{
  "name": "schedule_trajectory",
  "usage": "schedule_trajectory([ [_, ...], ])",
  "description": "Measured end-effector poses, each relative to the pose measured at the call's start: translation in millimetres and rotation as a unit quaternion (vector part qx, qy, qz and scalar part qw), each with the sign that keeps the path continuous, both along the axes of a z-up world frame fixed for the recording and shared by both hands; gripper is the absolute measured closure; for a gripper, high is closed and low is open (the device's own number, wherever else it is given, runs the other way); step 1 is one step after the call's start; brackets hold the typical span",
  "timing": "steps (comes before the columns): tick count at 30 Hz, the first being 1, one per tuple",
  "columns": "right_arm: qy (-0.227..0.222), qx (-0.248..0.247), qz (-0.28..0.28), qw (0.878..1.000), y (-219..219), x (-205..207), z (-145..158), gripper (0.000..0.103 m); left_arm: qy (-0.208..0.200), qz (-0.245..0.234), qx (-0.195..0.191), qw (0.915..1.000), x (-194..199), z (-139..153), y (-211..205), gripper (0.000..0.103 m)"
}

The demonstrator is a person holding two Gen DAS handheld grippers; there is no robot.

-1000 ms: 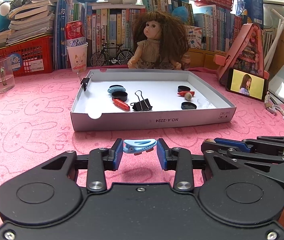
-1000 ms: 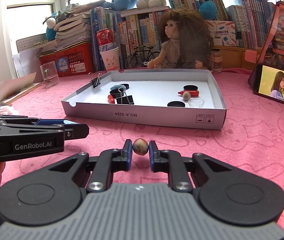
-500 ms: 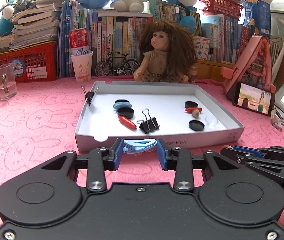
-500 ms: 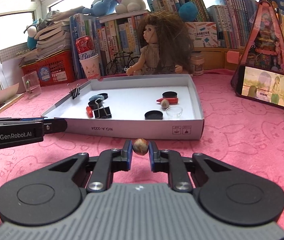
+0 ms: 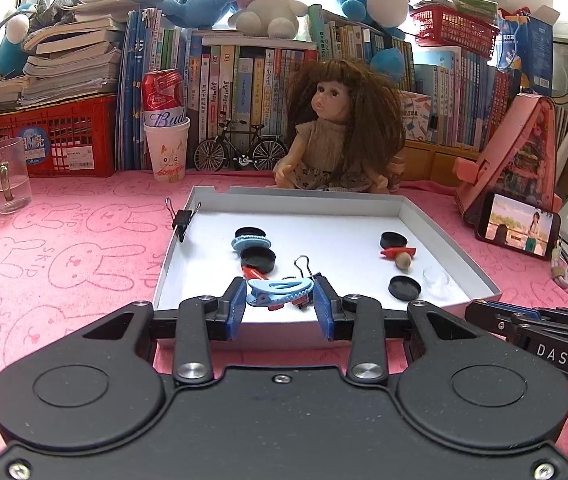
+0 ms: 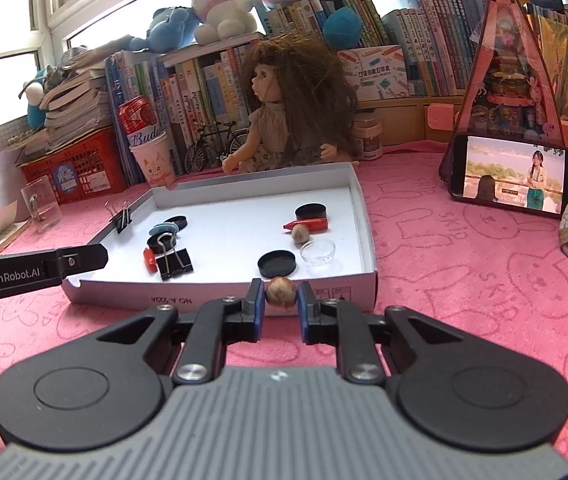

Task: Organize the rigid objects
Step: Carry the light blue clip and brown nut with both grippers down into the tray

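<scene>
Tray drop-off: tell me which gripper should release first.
Left, probably. The left gripper holds the blue clip already past the tray's near wall, over its floor. The right gripper holds the nut just short of that wall, so it likely must advance first.

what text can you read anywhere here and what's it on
"GenRobot.AI": side of the left hand-held gripper.
"DAS": black body of the right hand-held gripper.
"Bud": red drink can.
"SKIP": pink bunny-print table cloth.
White cardboard tray's upside-down front print, book spines: unreadable.
</scene>
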State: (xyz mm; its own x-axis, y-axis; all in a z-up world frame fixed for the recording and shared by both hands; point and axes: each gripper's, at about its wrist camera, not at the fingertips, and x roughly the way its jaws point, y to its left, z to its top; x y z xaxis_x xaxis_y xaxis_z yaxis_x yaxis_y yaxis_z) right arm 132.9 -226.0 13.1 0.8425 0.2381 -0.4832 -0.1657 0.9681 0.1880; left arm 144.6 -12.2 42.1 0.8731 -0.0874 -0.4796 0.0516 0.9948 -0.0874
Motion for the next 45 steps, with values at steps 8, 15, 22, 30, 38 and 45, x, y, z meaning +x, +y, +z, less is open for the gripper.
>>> schedule_trajectory([
  [8,-0.001,0.013,-0.009,1.000,-1,15,3,0.081,-0.003,-0.002,-0.012,0.9999,20,3,-2,0.069],
  [15,-0.004,0.016,-0.010,1.000,4,31,7,0.081,-0.004,-0.006,-0.020,0.9998,41,3,-6,0.069],
  [22,-0.004,0.022,-0.009,1.000,9,52,9,0.081,0.008,-0.003,-0.016,0.9998,69,-2,-12,0.069],
  [30,0.001,0.022,-0.002,1.000,15,79,9,0.081,0.013,-0.003,-0.003,0.9999,96,-5,-19,0.069],
  [38,0.012,0.027,0.003,1.000,21,103,0,0.081,0.027,0.018,-0.005,0.9995,126,-21,-19,0.069],
  [45,0.027,0.020,0.000,0.999,27,112,-11,0.081,0.035,0.019,0.009,0.9992,132,-32,-21,0.069],
])
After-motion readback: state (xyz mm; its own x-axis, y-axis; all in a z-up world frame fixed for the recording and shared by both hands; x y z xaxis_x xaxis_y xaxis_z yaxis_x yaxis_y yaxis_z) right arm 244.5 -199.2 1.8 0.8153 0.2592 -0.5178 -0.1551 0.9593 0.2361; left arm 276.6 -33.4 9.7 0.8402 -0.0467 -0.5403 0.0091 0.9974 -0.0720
